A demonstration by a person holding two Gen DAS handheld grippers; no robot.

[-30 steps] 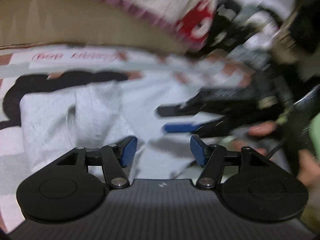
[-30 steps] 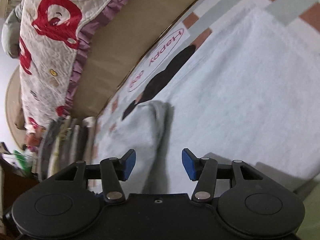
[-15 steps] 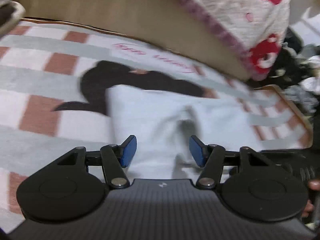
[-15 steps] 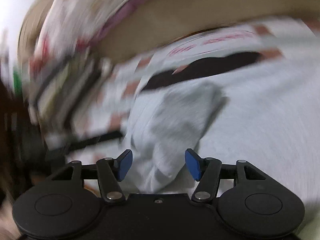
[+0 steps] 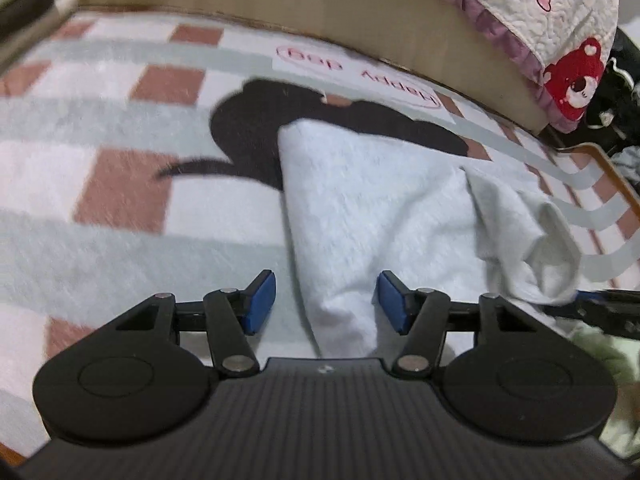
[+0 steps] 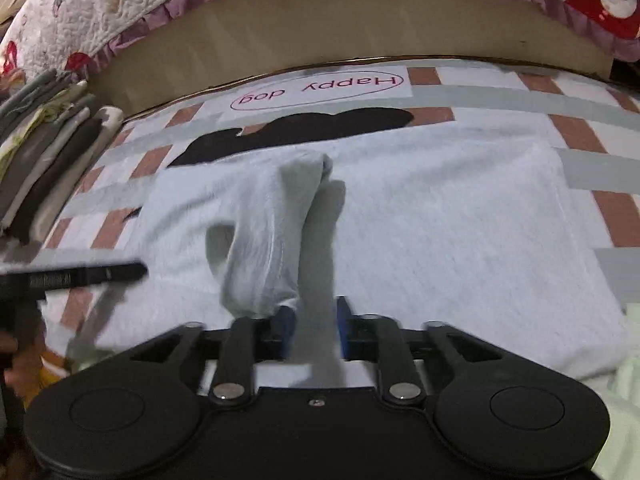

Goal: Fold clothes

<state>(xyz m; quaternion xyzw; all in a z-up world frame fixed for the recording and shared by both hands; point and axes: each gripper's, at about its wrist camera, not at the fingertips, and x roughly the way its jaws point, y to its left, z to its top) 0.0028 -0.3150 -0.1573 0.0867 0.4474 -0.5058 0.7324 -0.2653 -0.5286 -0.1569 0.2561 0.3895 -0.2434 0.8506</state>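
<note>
A pale white-blue garment (image 5: 380, 208) (image 6: 440, 232) lies spread on a checked blanket (image 5: 120, 240). My left gripper (image 5: 327, 302) hangs open just above the garment's near left corner, and the cloth edge runs between its blue pads without touching them. My right gripper (image 6: 313, 326) has its jaws closing on a raised fold of the garment, the sleeve (image 6: 276, 232), which stands up off the flat cloth. In the left wrist view that lifted sleeve (image 5: 520, 240) bunches at the right, at the right gripper's black fingers (image 5: 600, 306). The left gripper's finger (image 6: 80, 276) shows at the left in the right wrist view.
The blanket (image 6: 500, 96) bears a black dog shape and a "Happy dog" label. A beige bed edge (image 6: 360, 28) with a red-bear quilt (image 5: 560, 20) runs behind. A stack of folded clothes (image 6: 48, 152) stands at the left. A light-green cloth (image 6: 628, 364) lies near right.
My right gripper rolled level and its jaws narrowed around the sleeve, which now stands lifted. The left gripper swung over and down to the garment's left edge, staying open.
</note>
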